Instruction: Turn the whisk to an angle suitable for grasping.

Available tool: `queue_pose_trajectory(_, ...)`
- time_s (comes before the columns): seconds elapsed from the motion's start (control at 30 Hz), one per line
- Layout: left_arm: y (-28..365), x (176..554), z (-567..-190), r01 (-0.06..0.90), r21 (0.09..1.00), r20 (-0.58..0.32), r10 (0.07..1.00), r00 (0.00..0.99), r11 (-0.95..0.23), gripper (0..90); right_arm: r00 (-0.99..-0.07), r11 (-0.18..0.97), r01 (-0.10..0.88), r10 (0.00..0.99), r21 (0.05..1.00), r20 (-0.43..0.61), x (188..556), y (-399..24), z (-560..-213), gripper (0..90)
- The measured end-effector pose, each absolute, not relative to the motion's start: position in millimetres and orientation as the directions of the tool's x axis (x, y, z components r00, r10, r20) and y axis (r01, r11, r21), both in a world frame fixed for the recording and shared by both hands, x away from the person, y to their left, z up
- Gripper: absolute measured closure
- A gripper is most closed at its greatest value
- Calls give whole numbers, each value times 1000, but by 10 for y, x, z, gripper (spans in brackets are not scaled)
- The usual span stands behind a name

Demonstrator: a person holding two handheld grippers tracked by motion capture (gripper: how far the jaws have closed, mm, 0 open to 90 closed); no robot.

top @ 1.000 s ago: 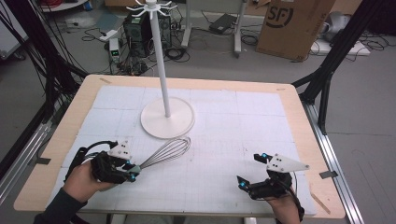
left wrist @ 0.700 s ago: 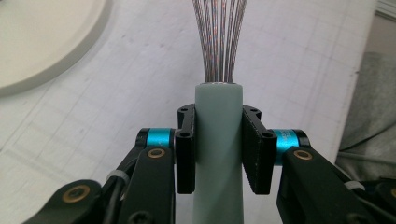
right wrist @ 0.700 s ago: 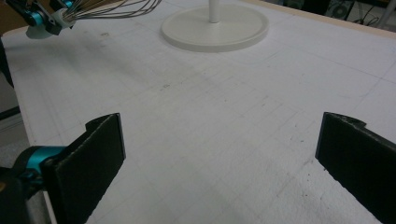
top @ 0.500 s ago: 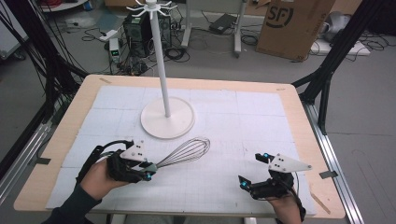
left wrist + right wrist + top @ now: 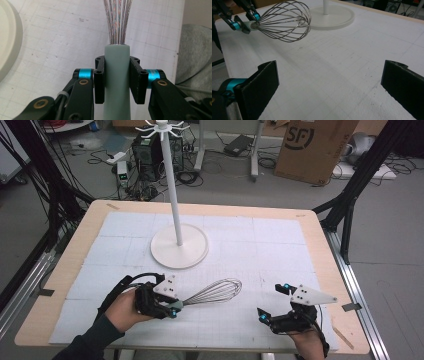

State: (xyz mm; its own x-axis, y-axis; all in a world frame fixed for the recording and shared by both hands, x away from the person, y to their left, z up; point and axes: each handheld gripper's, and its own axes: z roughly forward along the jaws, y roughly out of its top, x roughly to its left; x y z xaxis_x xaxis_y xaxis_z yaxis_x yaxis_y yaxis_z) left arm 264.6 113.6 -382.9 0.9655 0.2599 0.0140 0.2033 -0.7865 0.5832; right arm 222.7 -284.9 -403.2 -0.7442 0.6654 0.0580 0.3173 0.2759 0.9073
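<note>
A wire whisk (image 5: 212,291) with a pale green handle (image 5: 117,75) hangs just above the white mat, its wire head pointing right. My left gripper (image 5: 172,307) is shut on that handle; both pads press its sides in the left gripper view (image 5: 117,80). The whisk head (image 5: 284,21) also shows at the upper left of the right gripper view, with the left gripper (image 5: 243,23) behind it. My right gripper (image 5: 272,301) sits near the table's front right, open, its two black pads (image 5: 262,85) wide apart with nothing between them. A white hook stand (image 5: 178,245) rises behind the whisk.
The stand's round base (image 5: 332,16) lies on the white gridded mat (image 5: 260,250), which covers most of the wooden table (image 5: 320,245). Black frame legs, cables and a cardboard box (image 5: 315,147) stand on the floor beyond the table.
My left gripper has carried the whisk to the right, toward the table's middle. The right gripper has stayed where it was.
</note>
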Motion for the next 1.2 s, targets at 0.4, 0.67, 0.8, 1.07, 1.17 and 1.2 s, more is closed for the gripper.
queue_pose_trajectory(0.4,898,2719,-3821,147,556,75,225,971,-818,693,-738,257,320,671,912,69,2216,-2890,-4028,1)
queue_pose_trajectory(0.67,707,2795,-3854,123,537,42,172,984,-835,694,-736,250,317,673,915,71,2199,-2920,-4012,0)
queue_pose_trajectory(0.8,641,2832,-3861,113,530,43,159,986,-841,694,-735,246,311,675,918,69,2193,-2944,-4003,0)
queue_pose_trajectory(1.07,501,2932,-3901,97,514,36,134,990,-852,694,-736,247,311,674,918,68,2185,-2946,-3995,0)
queue_pose_trajectory(1.17,469,2975,-3922,96,517,14,120,993,-851,694,-736,245,312,673,918,70,2181,-2948,-3993,0)
queue_pose_trajectory(1.2,456,2980,-3934,92,518,13,115,993,-850,694,-736,244,312,674,918,71,2181,-2949,-3992,0)
